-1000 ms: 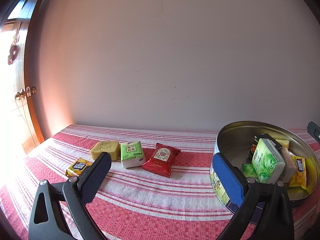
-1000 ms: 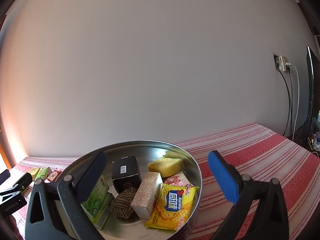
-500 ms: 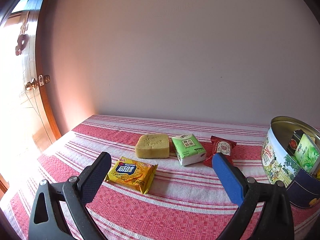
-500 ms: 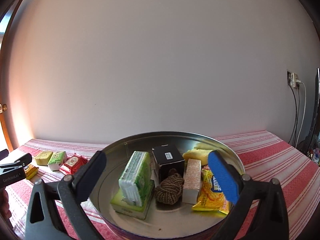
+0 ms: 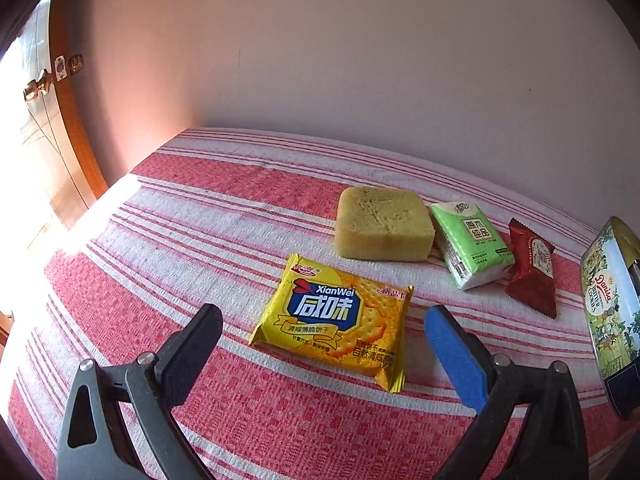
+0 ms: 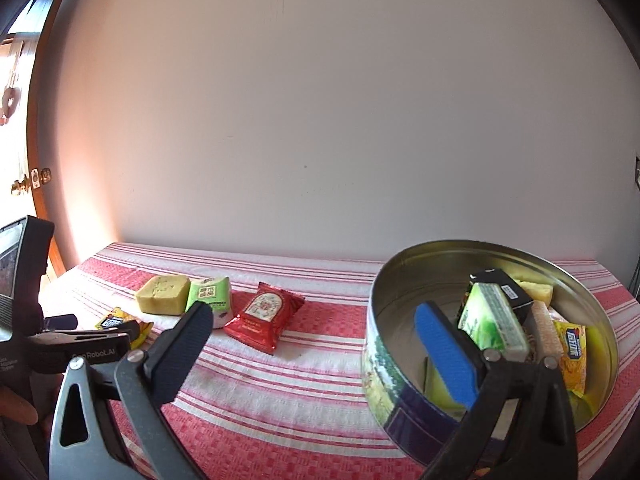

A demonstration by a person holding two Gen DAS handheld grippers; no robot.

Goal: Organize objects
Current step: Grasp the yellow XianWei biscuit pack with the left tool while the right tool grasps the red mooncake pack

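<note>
A yellow cracker packet (image 5: 334, 322) lies on the red-striped cloth (image 5: 200, 240), just ahead of my open, empty left gripper (image 5: 320, 328). Behind it lie a yellow sponge block (image 5: 382, 224), a green tissue pack (image 5: 470, 246) and a red snack packet (image 5: 534, 266). My right gripper (image 6: 312, 332) is open and empty, above the cloth in front of the red snack packet (image 6: 264, 320). A round metal tin (image 6: 400, 380) at the right holds several items, among them a green pack (image 6: 492, 320) and a black box (image 6: 504, 288).
A pale wall runs behind the table. A wooden door (image 5: 60, 92) stands at the left. The tin's side (image 5: 612, 312) is at the right edge of the left wrist view. The left gripper body (image 6: 60, 344) shows at the right wrist view's left edge.
My left gripper has swung left and moved down close to the yellow cracker packet. My right gripper has turned left, so the tin has shifted to the right of its view.
</note>
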